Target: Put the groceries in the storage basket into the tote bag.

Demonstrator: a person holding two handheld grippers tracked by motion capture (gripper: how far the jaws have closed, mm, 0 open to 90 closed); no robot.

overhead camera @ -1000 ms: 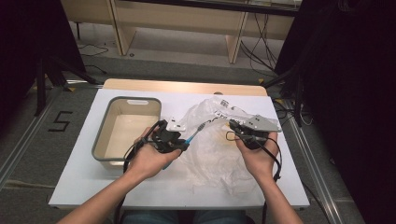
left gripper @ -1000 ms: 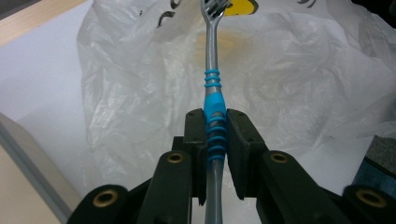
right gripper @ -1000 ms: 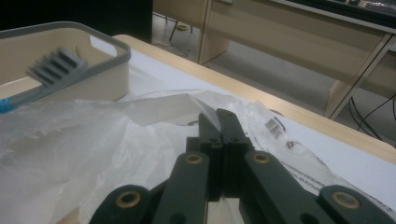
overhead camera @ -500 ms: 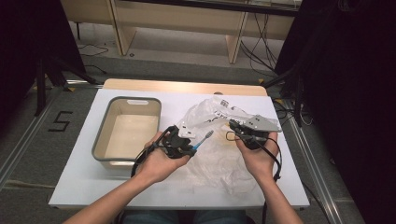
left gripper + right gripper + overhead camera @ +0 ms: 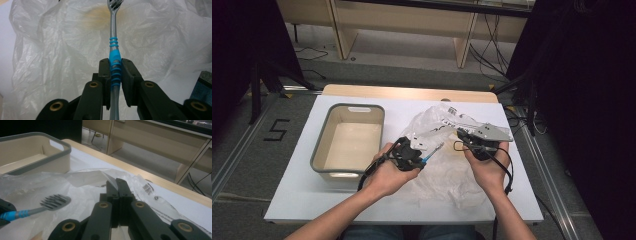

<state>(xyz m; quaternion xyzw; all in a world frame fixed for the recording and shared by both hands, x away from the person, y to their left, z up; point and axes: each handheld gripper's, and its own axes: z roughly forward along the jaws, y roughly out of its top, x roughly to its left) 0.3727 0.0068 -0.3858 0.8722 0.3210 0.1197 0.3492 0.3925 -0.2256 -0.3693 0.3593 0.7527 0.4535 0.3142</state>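
Toothbrush [image 5: 114, 58], clamped by its blue grip in the left gripper [image 5: 412, 156], has been carried away from the tub [image 5: 323, 150] and over the plastic bag [image 5: 447, 170], whose edge is pinched by the shut right gripper [image 5: 462, 134]; bagging is judged imminent.

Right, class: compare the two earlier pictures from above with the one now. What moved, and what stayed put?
The left gripper, shut on the toothbrush, has swung right, from beside the tray to over the plastic bag, brush head pointing at the right gripper. Nothing was picked up or let go. The right gripper stays clamped on the bag's edge; tray and bag lie as before.
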